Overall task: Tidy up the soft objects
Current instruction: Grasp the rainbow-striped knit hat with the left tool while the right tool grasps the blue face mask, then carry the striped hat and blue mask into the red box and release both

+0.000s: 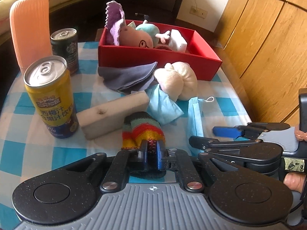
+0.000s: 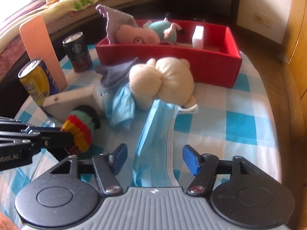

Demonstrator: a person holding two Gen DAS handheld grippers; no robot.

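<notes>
Fingers of my left gripper (image 1: 151, 149) pinch the striped knit sock (image 1: 143, 129) near the table's (image 2: 239, 126) front edge; my right gripper (image 2: 154, 159) straddles the blue face mask (image 2: 153, 143), pads clear.

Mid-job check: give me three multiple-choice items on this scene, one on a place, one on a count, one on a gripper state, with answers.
1. Where is the pink plush?
A. in the red box
B. beside the yellow can
C. under the sponge

2. How many drink cans stand on the table?
A. one
B. two
C. four

3. What is the left gripper doing?
A. open over the mask
B. shut on the striped sock
C. holding a can

Answers: 1 A, it lies inside the box walls. 2 B, a yellow can and a dark can. 3 B, its fingers pinch the sock.
</notes>
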